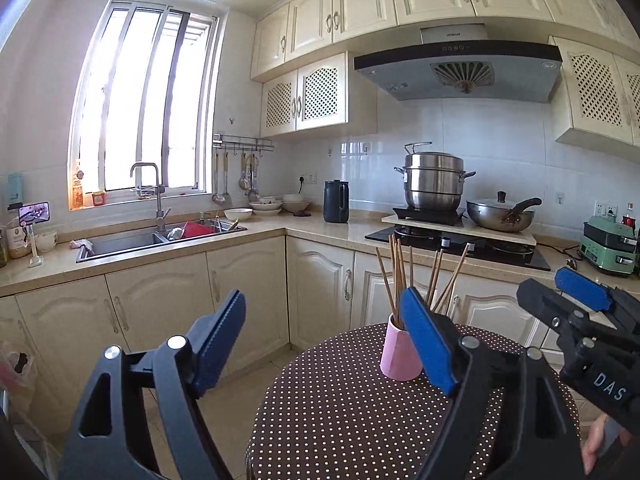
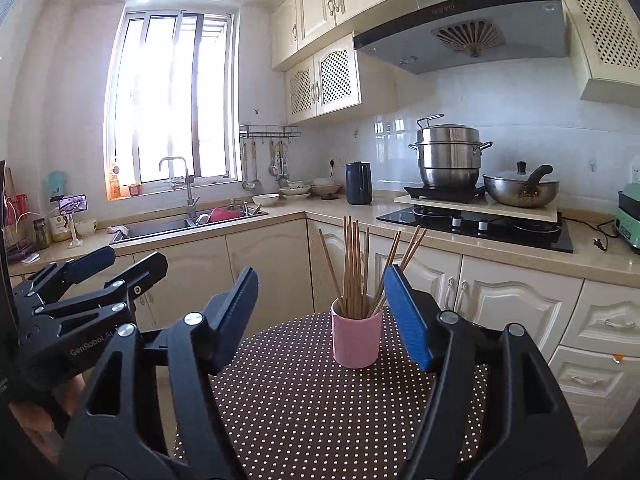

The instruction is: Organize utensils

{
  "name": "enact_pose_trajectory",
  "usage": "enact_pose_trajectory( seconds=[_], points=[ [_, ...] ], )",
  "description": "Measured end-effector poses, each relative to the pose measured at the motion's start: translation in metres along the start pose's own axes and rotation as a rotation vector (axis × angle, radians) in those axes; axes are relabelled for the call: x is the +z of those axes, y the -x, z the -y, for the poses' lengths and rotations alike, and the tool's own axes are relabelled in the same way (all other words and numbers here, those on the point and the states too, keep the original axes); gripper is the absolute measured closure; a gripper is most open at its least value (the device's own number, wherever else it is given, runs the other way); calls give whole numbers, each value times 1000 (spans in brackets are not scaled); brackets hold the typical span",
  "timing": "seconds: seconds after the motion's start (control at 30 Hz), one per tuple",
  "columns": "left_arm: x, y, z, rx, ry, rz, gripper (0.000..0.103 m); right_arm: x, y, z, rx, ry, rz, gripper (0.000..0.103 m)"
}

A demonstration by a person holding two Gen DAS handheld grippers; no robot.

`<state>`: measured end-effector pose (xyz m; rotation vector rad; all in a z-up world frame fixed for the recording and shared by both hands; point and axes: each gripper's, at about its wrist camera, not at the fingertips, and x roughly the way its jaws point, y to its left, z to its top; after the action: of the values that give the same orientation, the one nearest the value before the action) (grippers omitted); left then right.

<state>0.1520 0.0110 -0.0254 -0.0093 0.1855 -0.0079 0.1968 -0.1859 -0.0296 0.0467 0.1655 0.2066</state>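
A pink cup (image 2: 356, 338) stands upright on a round table with a brown polka-dot cloth (image 2: 320, 412). Several wooden chopsticks (image 2: 354, 264) stand in it, fanned out. My right gripper (image 2: 320, 312) is open and empty, held above the table just in front of the cup. My left gripper (image 1: 324, 336) is open and empty, above the table's left edge; the cup (image 1: 398, 354) is partly behind its right finger (image 1: 428, 340). The right gripper (image 1: 568, 296) shows at the right of the left wrist view, the left gripper (image 2: 116, 264) at the left of the right wrist view.
Cream kitchen cabinets (image 2: 260, 272) and a counter run behind the table. A sink (image 2: 188, 224) with dishes is at the left, a stove with a steel pot (image 2: 448, 156) and a pan (image 2: 520, 188) at the right. A dark kettle (image 2: 359, 184) stands in the corner.
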Motion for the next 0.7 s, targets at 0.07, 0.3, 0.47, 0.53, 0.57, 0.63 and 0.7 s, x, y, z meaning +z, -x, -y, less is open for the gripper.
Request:
enact_pose_trajectory(
  seconds=[0.07, 0.3, 0.47, 0.53, 0.57, 0.63, 0.7],
  points=[
    [0, 17, -3, 1, 4, 13, 23, -2, 15, -5, -13, 2, 9, 32],
    [-2, 75, -3, 20, -53, 51, 20, -7, 65, -27, -28, 31, 60, 16],
    [-2, 109, -6, -12, -46, 66, 20, -5, 98, -40, -44, 51, 107, 12],
    [-2, 118, -9, -13, -43, 67, 19, -5, 108, -44, -44, 58, 113, 11],
    [-1, 123, -10, -13, -42, 67, 18, -6, 112, -46, -43, 60, 113, 10],
    [0, 132, -14, -12, -32, 74, 17, -6, 119, -49, -45, 61, 119, 10],
    [0, 140, -17, -14, -24, 81, 14, -8, 128, -52, -49, 59, 130, 9]
  ],
)
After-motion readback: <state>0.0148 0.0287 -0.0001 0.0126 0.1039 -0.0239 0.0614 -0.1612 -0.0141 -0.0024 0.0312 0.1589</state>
